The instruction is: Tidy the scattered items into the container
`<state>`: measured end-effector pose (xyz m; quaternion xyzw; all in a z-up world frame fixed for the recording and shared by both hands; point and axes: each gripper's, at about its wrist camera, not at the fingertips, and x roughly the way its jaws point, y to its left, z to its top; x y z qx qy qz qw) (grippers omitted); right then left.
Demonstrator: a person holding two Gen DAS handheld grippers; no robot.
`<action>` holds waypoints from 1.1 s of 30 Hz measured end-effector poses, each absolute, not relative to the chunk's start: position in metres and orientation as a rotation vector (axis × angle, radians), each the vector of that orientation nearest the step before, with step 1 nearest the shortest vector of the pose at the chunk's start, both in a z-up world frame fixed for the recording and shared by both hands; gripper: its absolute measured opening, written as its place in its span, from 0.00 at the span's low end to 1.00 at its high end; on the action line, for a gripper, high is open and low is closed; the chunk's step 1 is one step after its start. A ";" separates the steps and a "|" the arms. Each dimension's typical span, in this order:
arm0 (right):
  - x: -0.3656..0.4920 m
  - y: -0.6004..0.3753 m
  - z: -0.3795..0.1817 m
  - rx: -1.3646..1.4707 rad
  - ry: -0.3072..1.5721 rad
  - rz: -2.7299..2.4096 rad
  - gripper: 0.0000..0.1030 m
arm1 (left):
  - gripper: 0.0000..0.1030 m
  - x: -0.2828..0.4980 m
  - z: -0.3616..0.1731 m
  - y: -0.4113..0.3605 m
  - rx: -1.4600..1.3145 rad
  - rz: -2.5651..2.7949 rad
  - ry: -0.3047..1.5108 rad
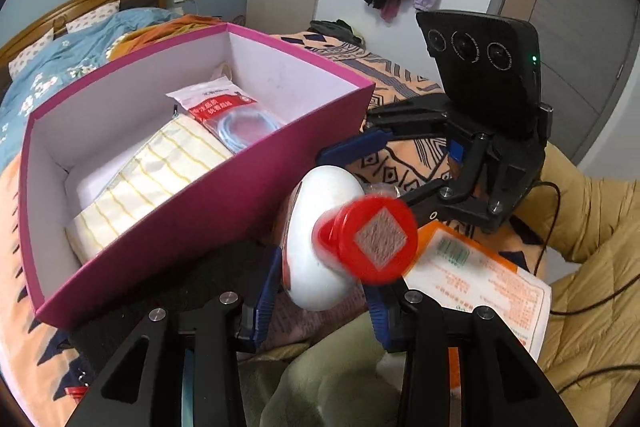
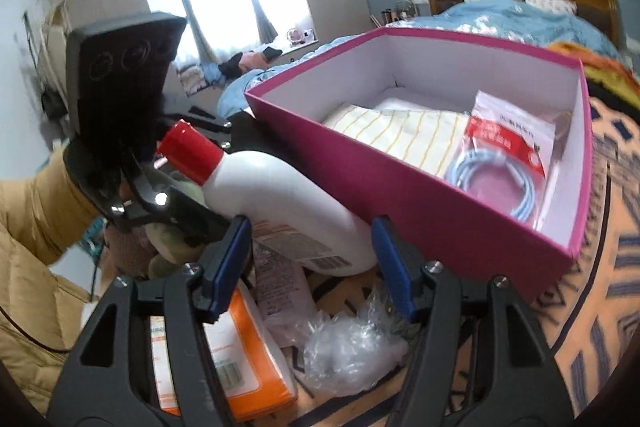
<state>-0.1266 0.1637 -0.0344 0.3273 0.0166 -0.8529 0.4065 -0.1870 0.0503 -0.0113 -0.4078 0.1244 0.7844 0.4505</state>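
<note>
So the big magenta box (image 1: 208, 203) fills the left half of the left wrist view, sitting on an orange patterned blanket (image 2: 608, 267) with a yellow-striped pouch (image 1: 160, 171) and a bagged blue cable (image 1: 236, 115) already inside it. Just right of the box, lower centre, the left gripper (image 1: 320, 291) has its jaws pinching the white bottle with the red cap (image 1: 316, 239), cap aimed at the camera. In the right wrist view the right gripper (image 2: 310, 267) sits bottom centre, jaws spread around nothing, above an orange packet (image 2: 236, 355) and crumpled clear plastic (image 2: 352, 343).
</note>
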 end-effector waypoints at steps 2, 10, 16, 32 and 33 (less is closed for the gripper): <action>-0.128 0.156 -0.036 0.812 0.113 -2.148 0.63 | 0.39 -0.187 -0.011 0.049 -1.007 1.936 0.306; -0.127 0.120 -0.048 0.753 0.527 -2.101 0.63 | 0.41 -0.181 -0.009 0.053 -1.004 1.924 0.397; -0.125 0.109 -0.050 0.698 0.640 -2.058 0.53 | 0.45 -0.182 -0.008 0.052 -0.999 1.922 0.401; -0.163 0.168 -0.057 0.793 0.112 -2.129 0.29 | 0.51 -0.199 -0.007 0.052 -0.990 1.917 0.285; -0.167 0.177 -0.054 0.772 0.026 -2.117 0.29 | 0.52 -0.201 -0.006 0.053 -0.988 1.910 0.272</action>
